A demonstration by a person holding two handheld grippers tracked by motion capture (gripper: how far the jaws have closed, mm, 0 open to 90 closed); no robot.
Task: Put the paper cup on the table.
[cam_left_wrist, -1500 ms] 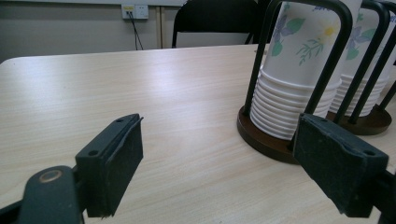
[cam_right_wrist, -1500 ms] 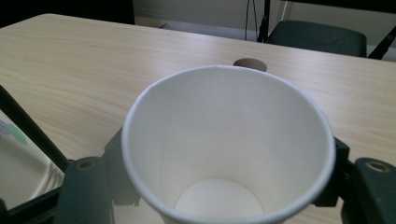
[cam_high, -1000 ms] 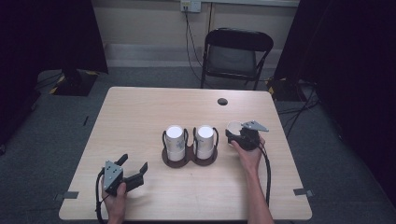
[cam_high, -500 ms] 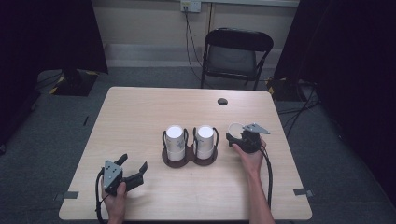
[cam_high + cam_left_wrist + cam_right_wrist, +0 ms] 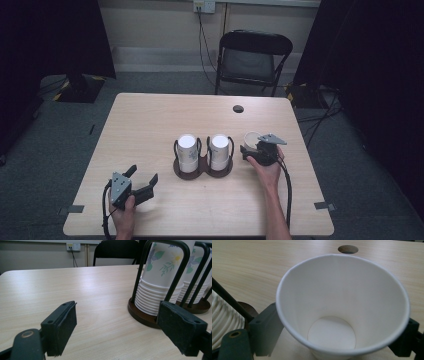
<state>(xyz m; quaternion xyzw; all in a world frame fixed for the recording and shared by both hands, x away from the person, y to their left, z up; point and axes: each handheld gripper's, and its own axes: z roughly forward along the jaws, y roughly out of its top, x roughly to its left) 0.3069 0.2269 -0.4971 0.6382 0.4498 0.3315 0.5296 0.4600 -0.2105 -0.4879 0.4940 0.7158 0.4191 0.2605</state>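
My right gripper [image 5: 337,340] has just been opening, jaws wide w/ the cup [image 5: 342,302] upright between them; can't tell if pads touch it, cup rim hides them. High view: cup [image 5: 251,138] stands on table [image 5: 150,120] just right of the holder [image 5: 202,167], mostly behind gripper [image 5: 248,150]. Left gripper [image 5: 117,327] spread, nothing in it, near the stacks [image 5: 160,290], tops cut off.

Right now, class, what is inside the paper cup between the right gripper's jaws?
The paper cup holds nothing: its white inner wall and round bottom are bare. The tabletop beneath it is covered by the cup itself.
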